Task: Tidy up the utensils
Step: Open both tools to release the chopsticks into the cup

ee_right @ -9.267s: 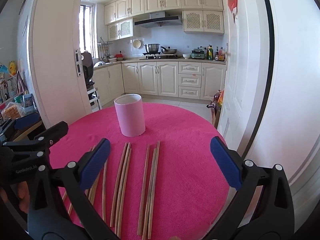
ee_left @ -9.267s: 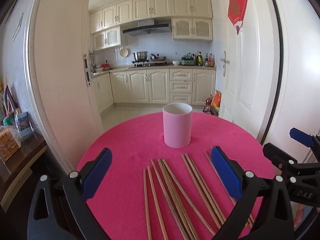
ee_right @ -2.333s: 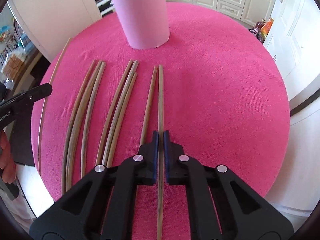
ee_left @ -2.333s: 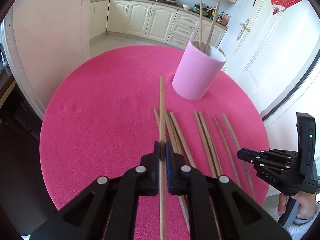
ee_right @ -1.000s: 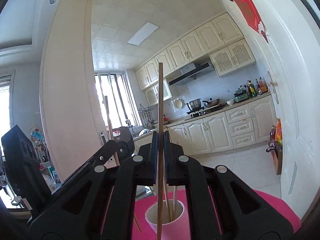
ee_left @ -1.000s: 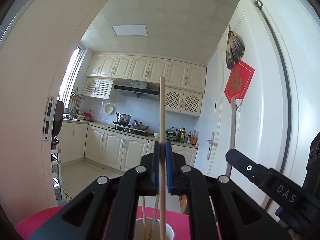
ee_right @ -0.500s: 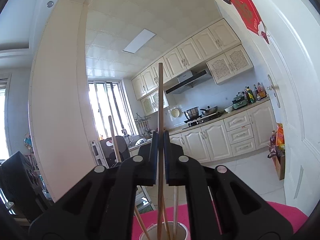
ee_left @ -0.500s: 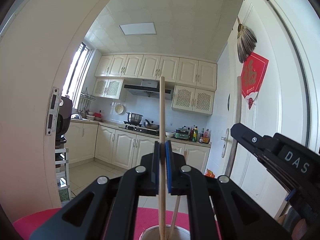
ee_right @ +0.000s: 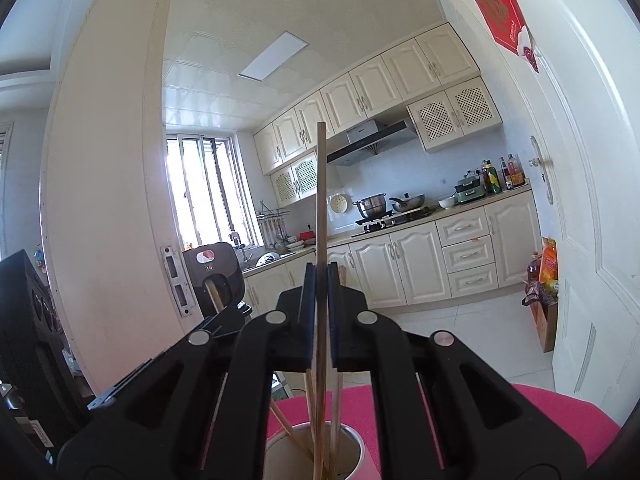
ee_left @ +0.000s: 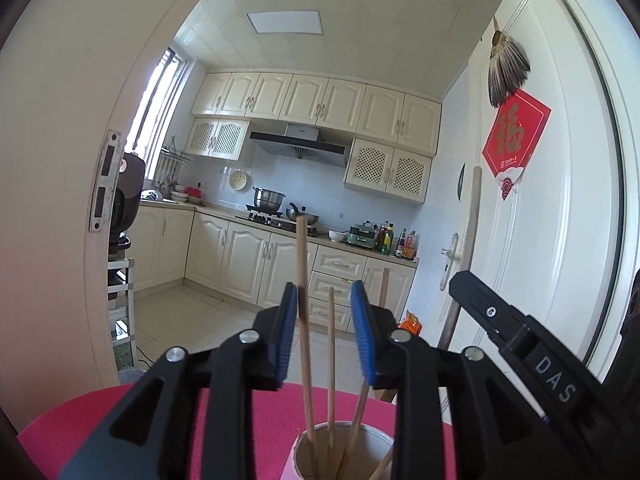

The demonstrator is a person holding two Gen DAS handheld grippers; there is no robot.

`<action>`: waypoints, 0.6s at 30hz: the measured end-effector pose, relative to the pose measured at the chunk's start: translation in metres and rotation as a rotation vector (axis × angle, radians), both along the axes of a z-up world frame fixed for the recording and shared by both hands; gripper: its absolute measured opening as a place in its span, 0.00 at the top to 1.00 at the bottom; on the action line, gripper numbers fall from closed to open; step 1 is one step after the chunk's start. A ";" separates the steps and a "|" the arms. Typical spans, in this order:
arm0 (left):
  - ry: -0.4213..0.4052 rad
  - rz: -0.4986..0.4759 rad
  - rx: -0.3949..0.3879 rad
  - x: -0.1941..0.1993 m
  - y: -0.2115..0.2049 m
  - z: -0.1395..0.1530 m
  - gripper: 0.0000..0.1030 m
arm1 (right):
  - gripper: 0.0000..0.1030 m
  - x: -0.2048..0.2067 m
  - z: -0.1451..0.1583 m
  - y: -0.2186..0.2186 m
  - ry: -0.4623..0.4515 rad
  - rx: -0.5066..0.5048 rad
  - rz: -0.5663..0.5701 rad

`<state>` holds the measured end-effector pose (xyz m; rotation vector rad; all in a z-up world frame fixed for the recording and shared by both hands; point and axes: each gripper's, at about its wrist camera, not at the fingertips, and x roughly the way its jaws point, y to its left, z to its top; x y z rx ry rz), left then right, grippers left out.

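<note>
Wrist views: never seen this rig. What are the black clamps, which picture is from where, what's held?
No robot arm here: a person carries a hand-held gripper in each hand, each with a fisheye camera looking along its two fingers. One picture is from the left one, the other from the right. Both point level over a pink cup on a pink tablecloth, with a kitchen behind. The left hand-held gripper has just been opening; its jaws stand apart around a chopstick that reaches down into the cup. The right hand-held gripper is shut on another chopstick, upright over the cup.
</note>
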<state>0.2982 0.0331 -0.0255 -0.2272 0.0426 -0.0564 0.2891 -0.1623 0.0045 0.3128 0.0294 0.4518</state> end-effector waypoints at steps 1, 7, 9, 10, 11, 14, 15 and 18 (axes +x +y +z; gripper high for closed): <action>0.001 0.002 0.006 -0.002 0.000 0.000 0.70 | 0.94 -0.001 0.000 -0.001 0.004 -0.004 -0.002; 0.020 0.007 0.022 -0.009 -0.002 0.003 0.65 | 0.94 -0.006 0.001 -0.003 0.019 -0.023 -0.006; 0.028 0.004 0.025 -0.012 -0.002 0.004 0.62 | 0.94 -0.007 -0.001 -0.002 0.032 -0.032 -0.008; 0.029 0.006 0.024 -0.014 -0.002 0.005 0.60 | 0.94 -0.008 -0.001 -0.002 0.037 -0.033 -0.012; 0.030 0.007 0.024 -0.016 -0.001 0.005 0.59 | 0.94 -0.009 -0.002 -0.003 0.043 -0.031 -0.016; 0.038 0.022 0.042 -0.020 -0.002 0.009 0.57 | 0.94 -0.012 -0.001 -0.004 0.058 -0.039 -0.054; 0.041 0.028 0.049 -0.022 -0.003 0.010 0.57 | 0.93 -0.013 -0.001 -0.005 0.063 -0.043 -0.067; 0.049 0.036 0.052 -0.029 -0.002 0.012 0.57 | 0.93 -0.017 0.000 -0.008 0.080 -0.042 -0.080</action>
